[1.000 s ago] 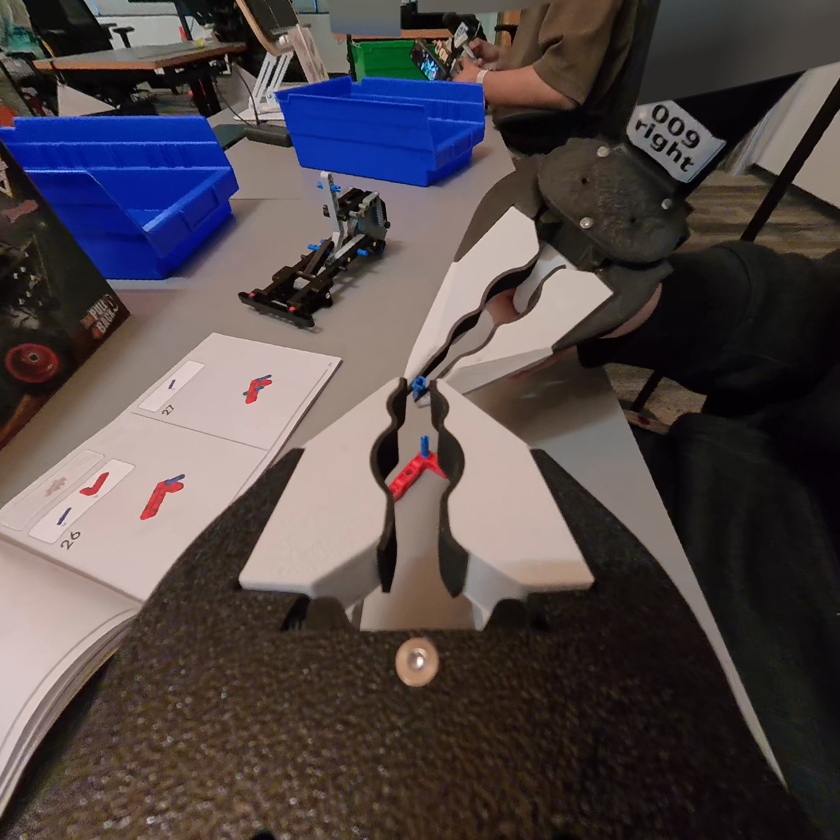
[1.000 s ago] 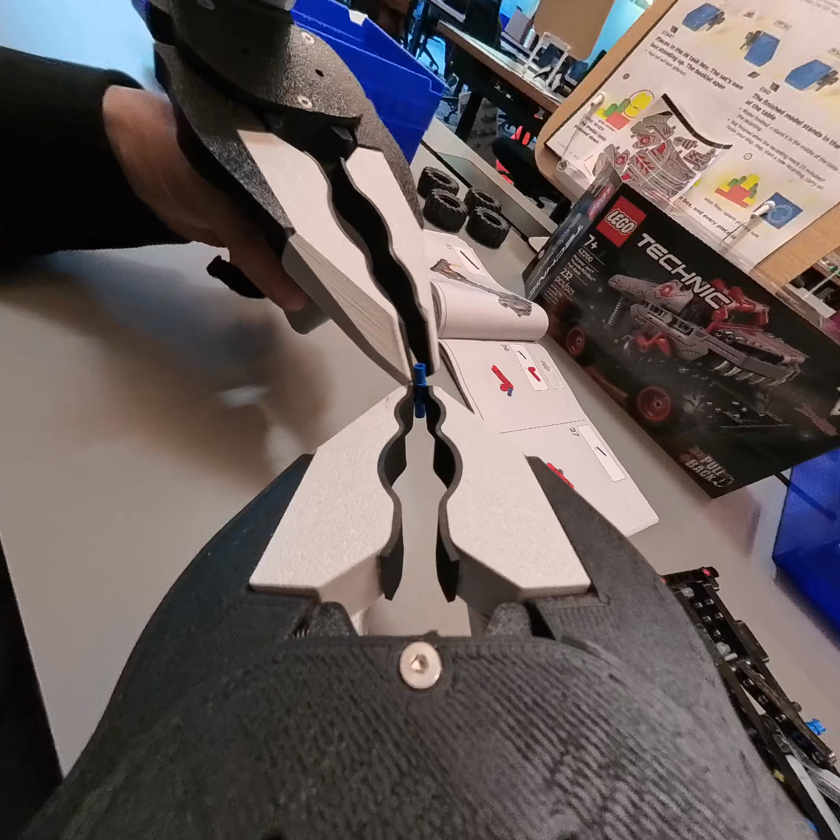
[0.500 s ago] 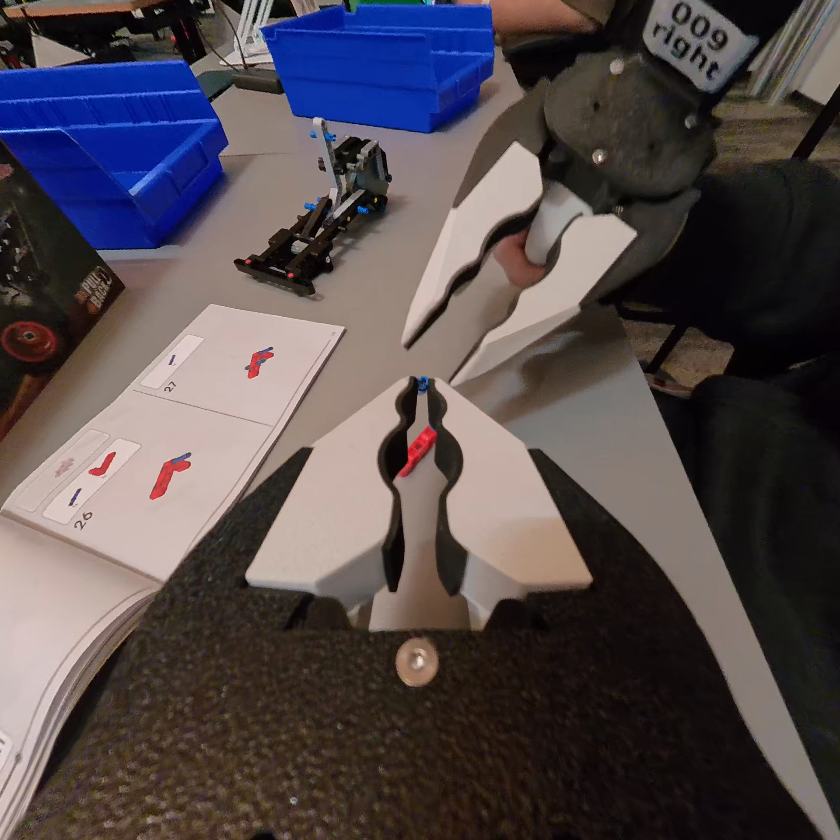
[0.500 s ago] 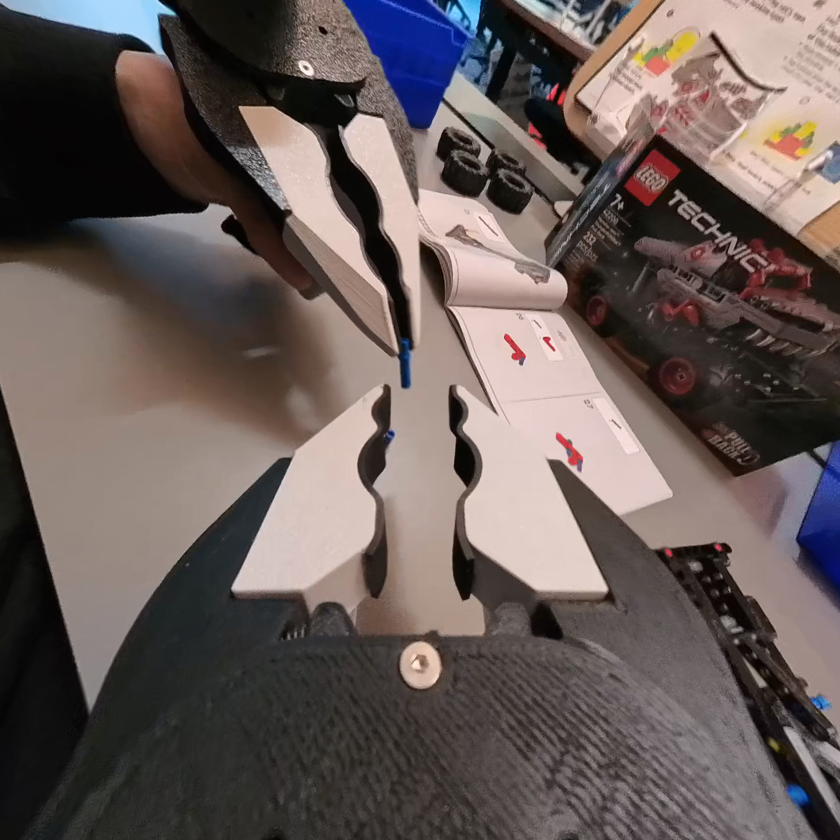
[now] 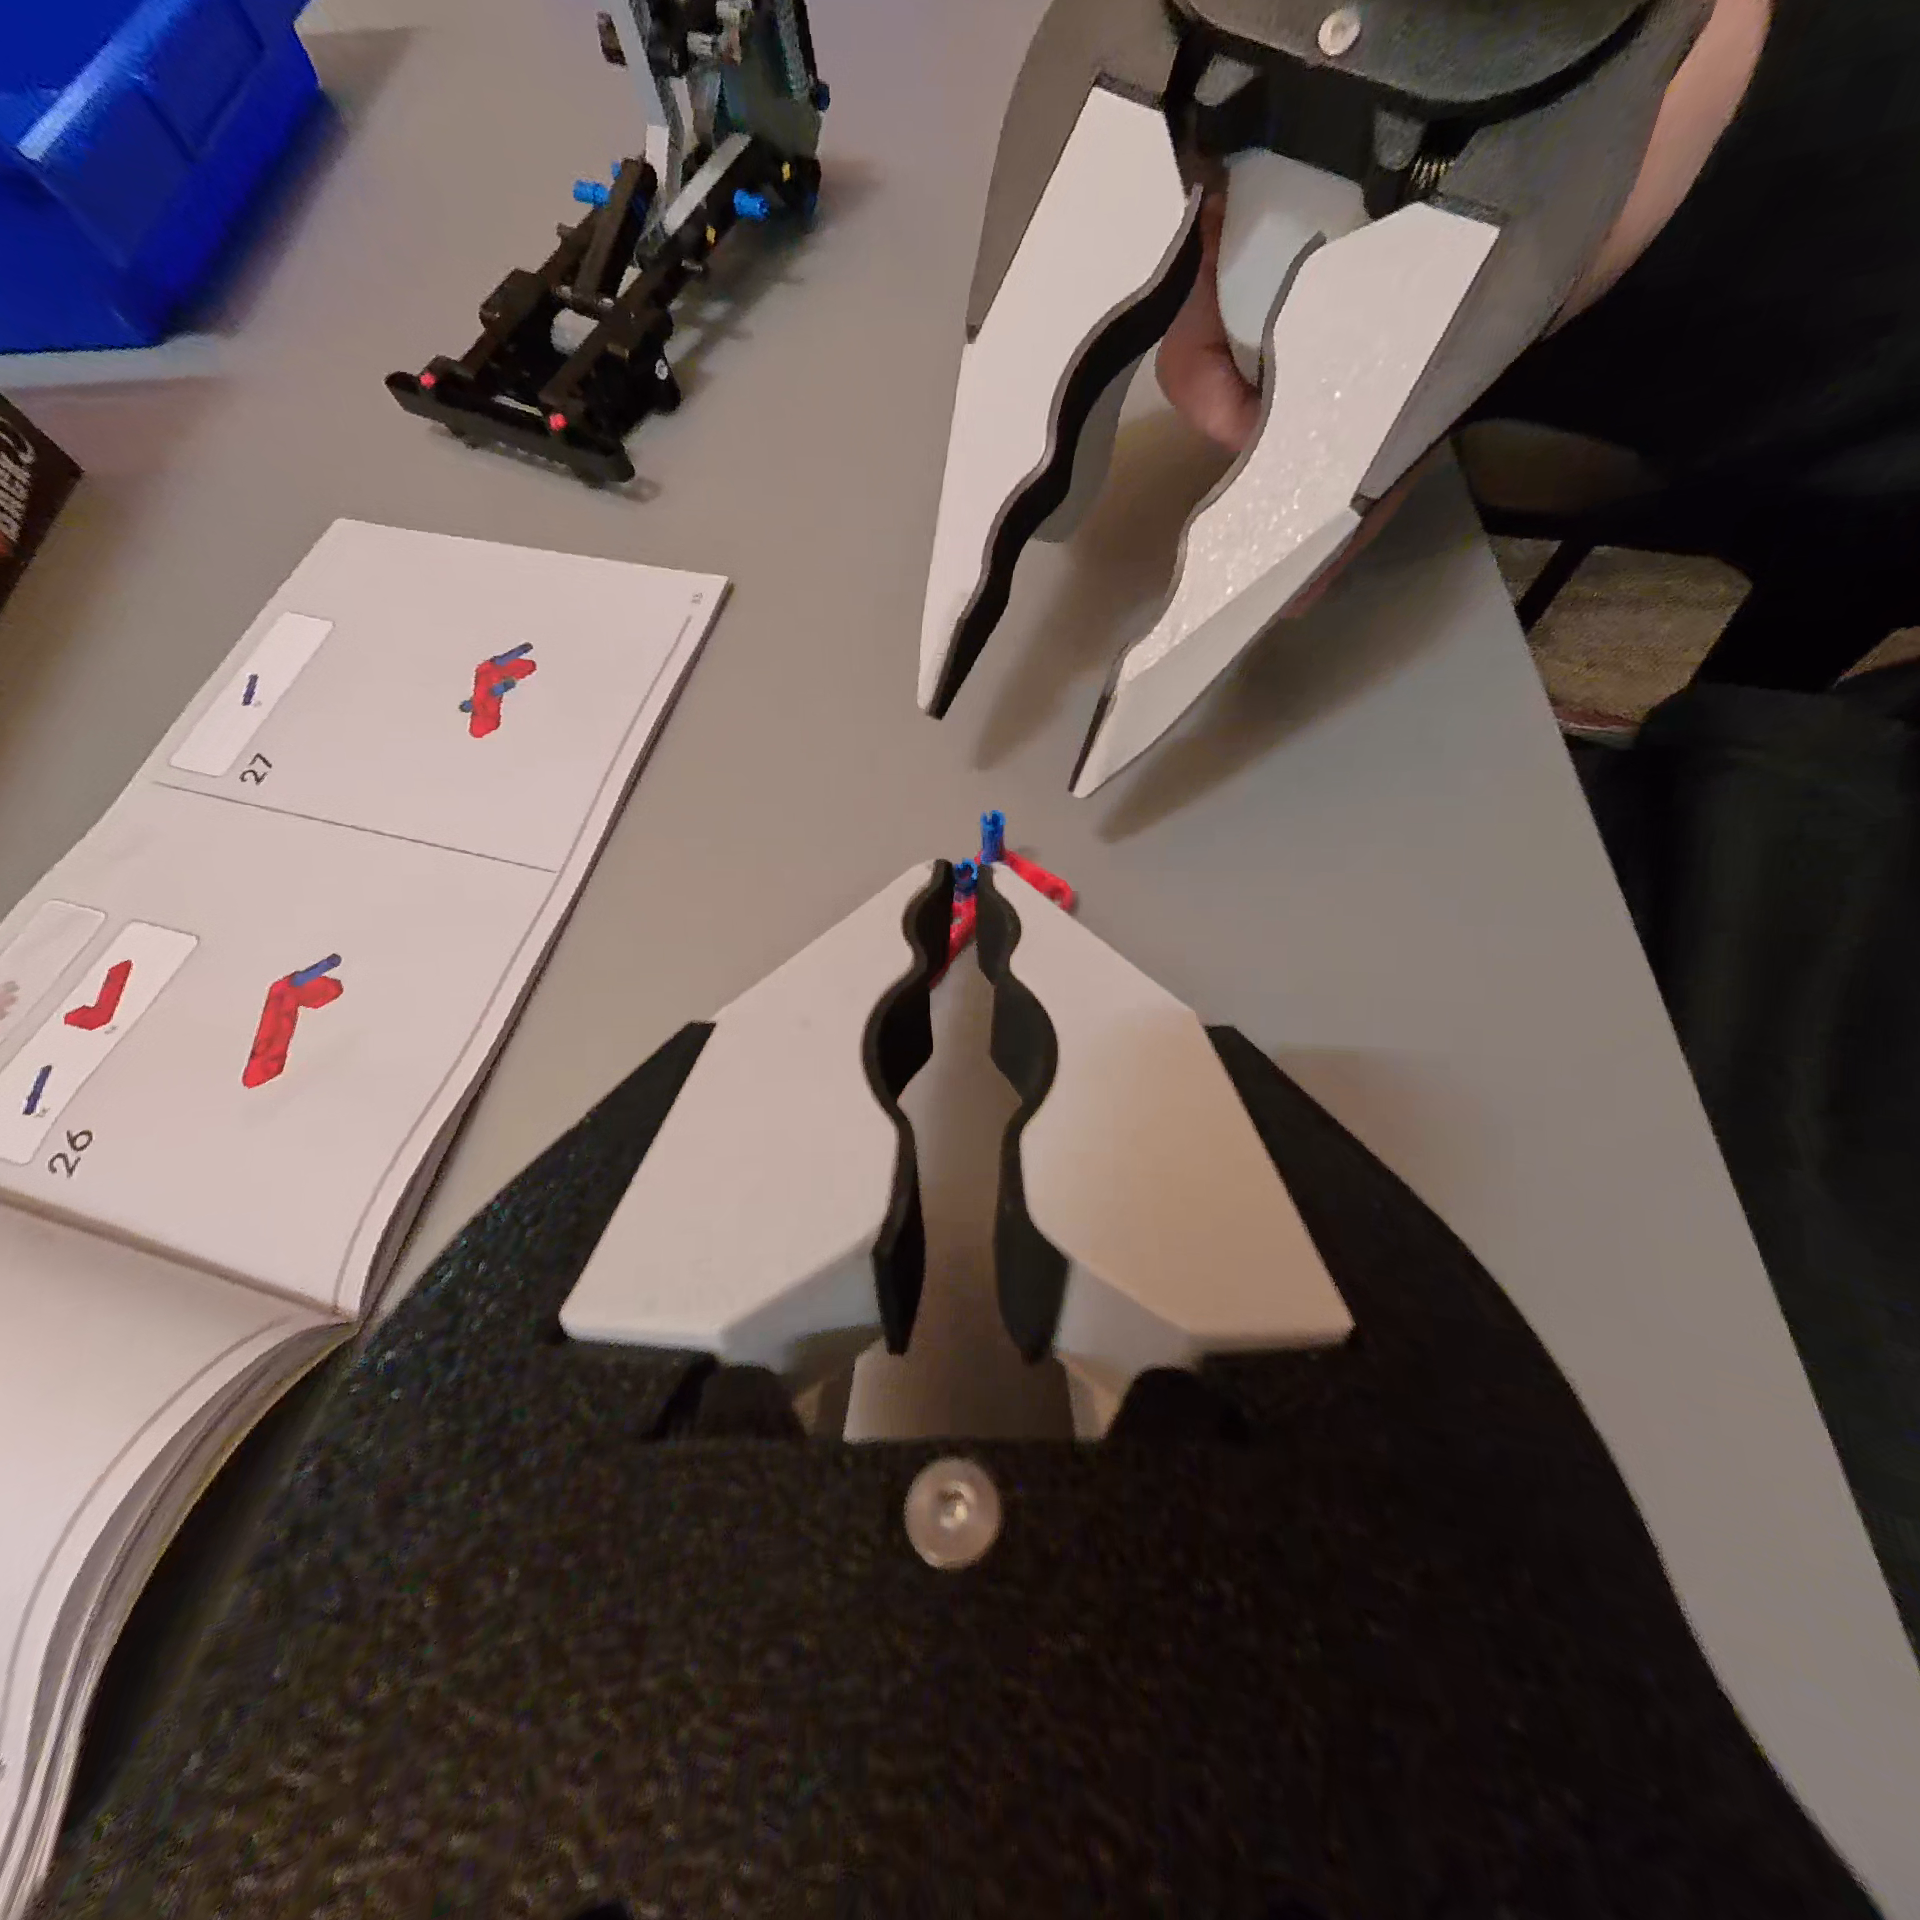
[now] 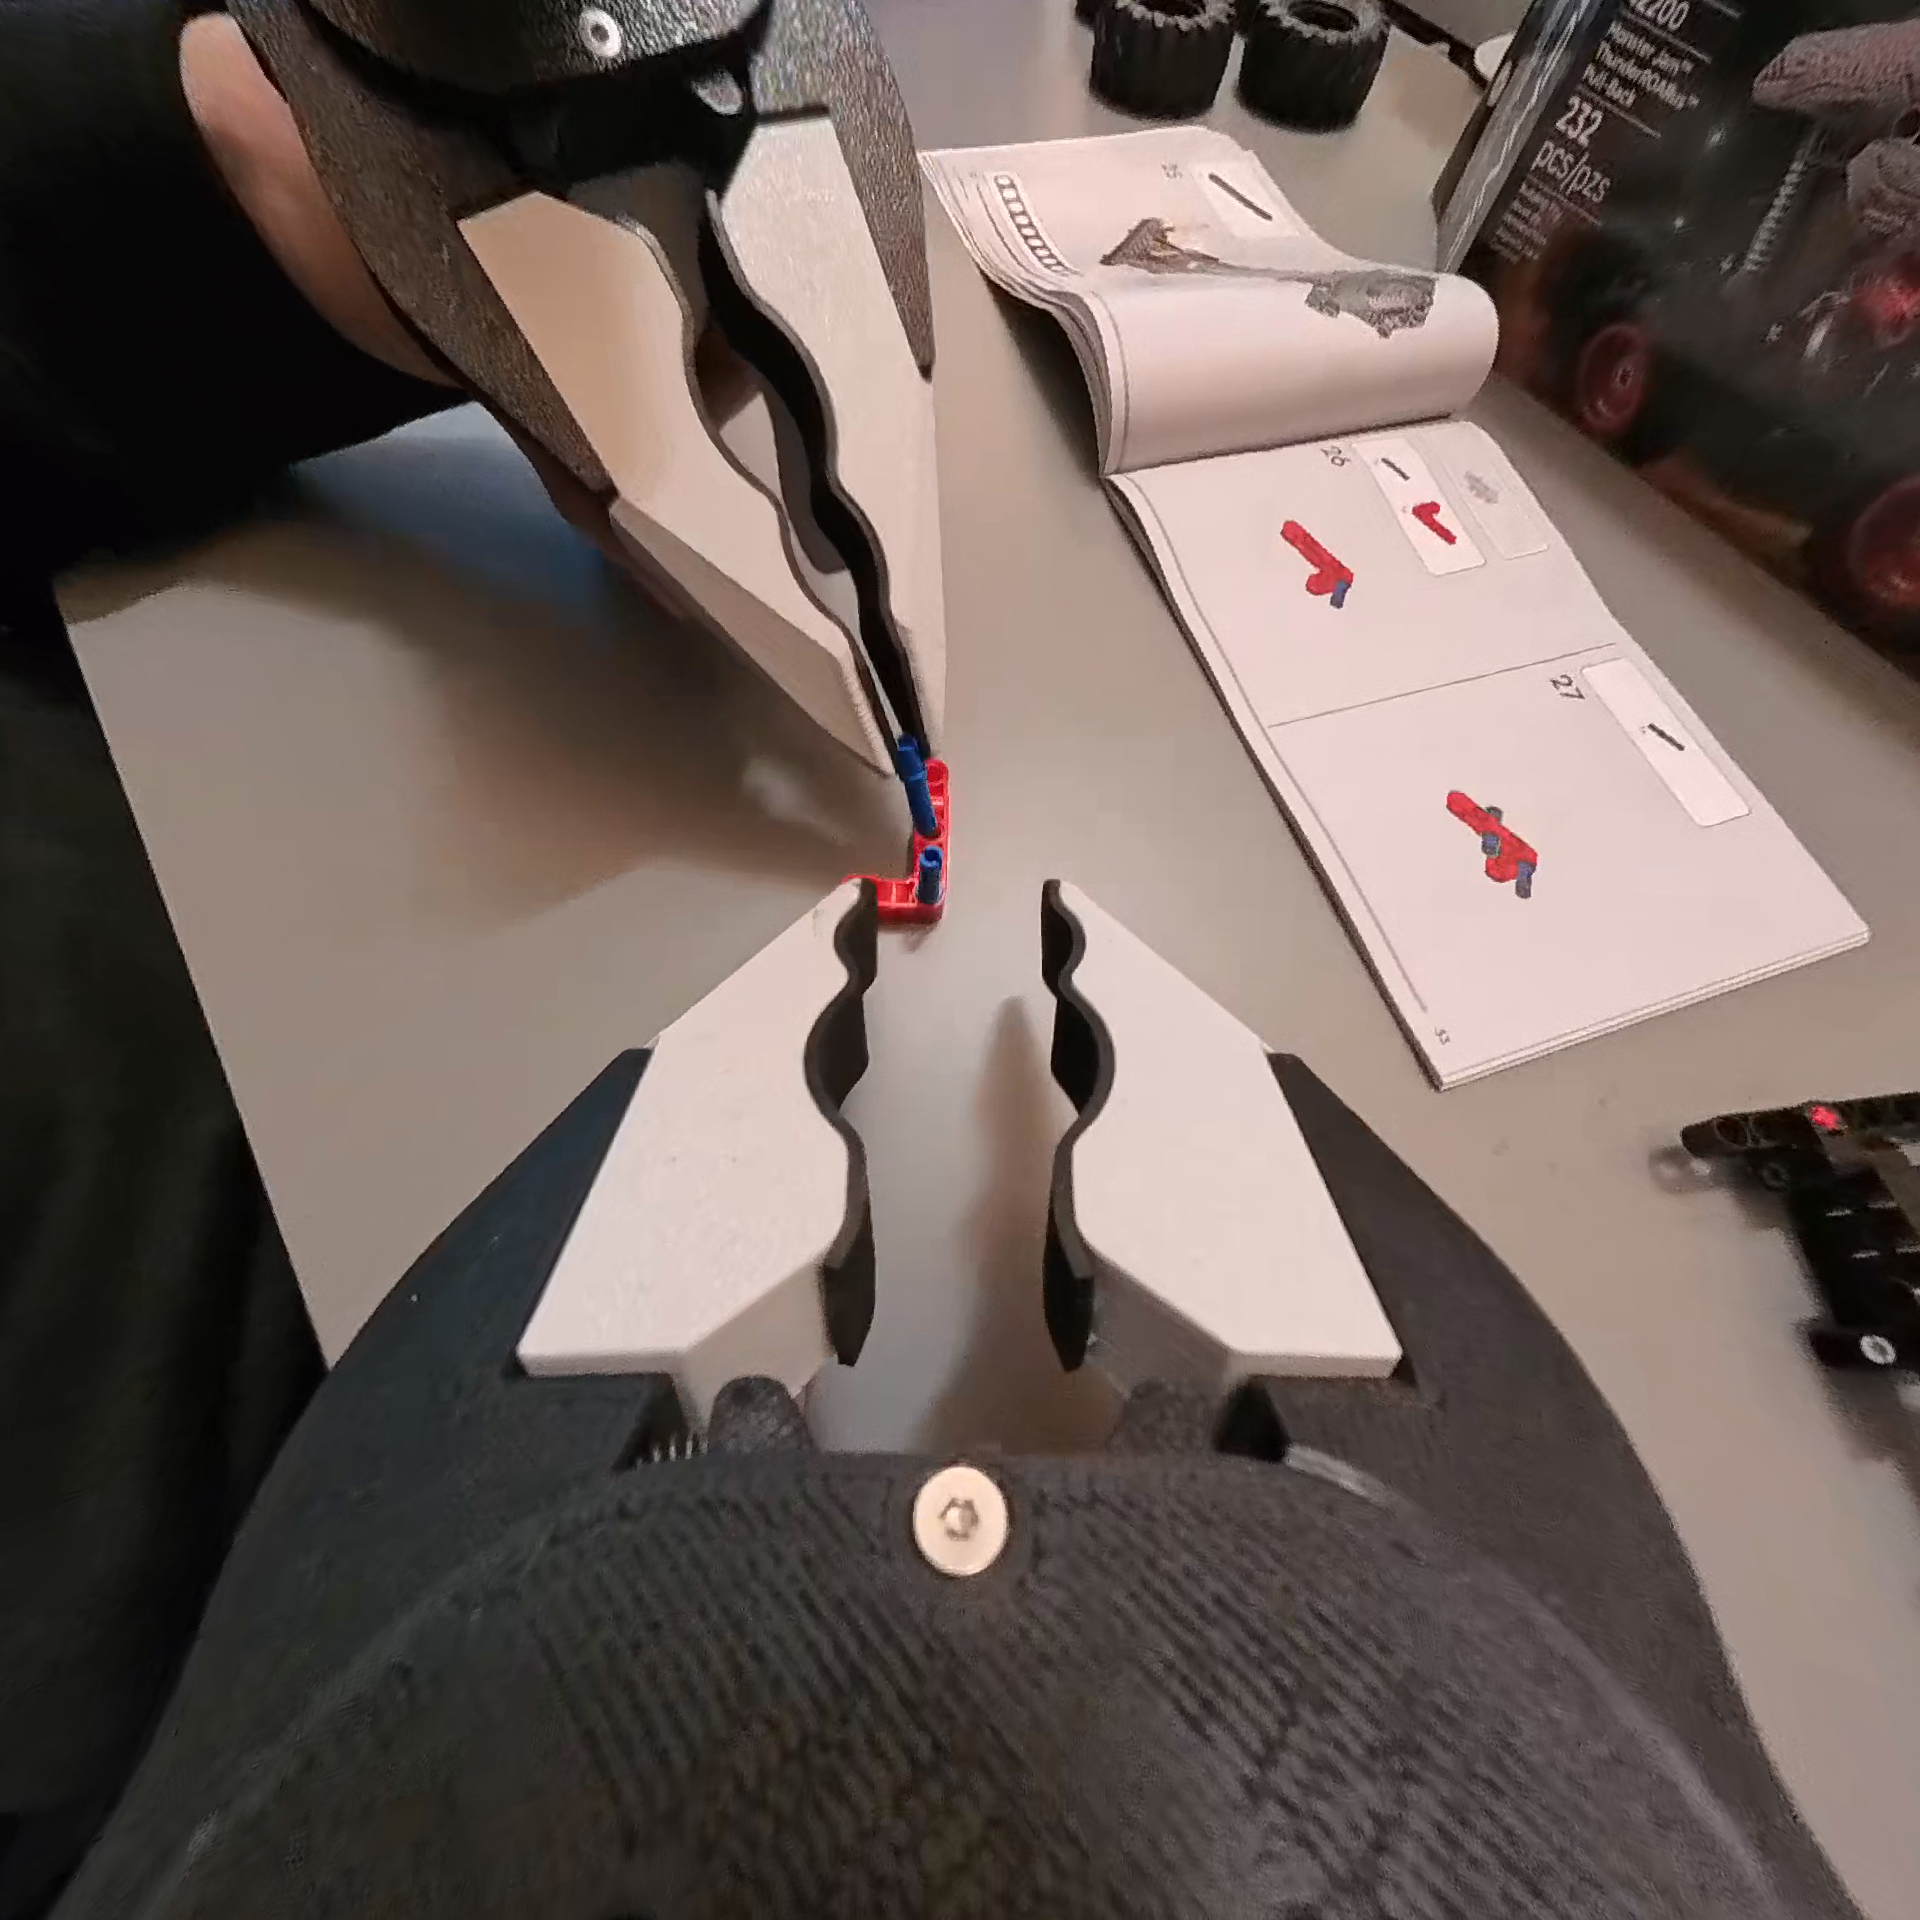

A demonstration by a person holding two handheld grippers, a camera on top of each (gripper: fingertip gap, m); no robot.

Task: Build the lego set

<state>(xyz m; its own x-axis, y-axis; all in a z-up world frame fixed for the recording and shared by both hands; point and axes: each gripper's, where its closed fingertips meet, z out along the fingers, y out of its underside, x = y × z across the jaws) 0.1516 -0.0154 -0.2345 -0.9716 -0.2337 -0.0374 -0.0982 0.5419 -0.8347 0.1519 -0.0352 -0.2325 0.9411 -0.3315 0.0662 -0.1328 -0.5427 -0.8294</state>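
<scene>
A red L-shaped piece (image 6: 896, 896) lies on the grey table with a blue pin (image 6: 931, 869) standing in its corner. My left gripper (image 5: 961, 873) is shut on a second blue pin (image 6: 913, 781) and holds it down against the longer arm of the red piece. In the left wrist view the red piece (image 5: 1042, 886) shows just past the left fingertips. My right gripper (image 6: 951, 902) is open and empty, its left fingertip right beside the red piece. It also shows in the left wrist view (image 5: 1008, 750), a little above the piece.
An open instruction booklet (image 5: 364, 831) lies left of the work spot. A black chassis (image 5: 582, 343) stands behind it, with a blue bin (image 5: 125, 156) at far left. The set box (image 6: 1714, 260) and black tyres (image 6: 1226, 42) are farther off. The table edge (image 5: 1538, 707) runs close on the right. Only a small space, under 4 cm, lies between the two pairs of fingers.
My right gripper let go of the blue pin, opened and drew back. My left gripper kept the pin and came down with it onto the red piece on the table.
</scene>
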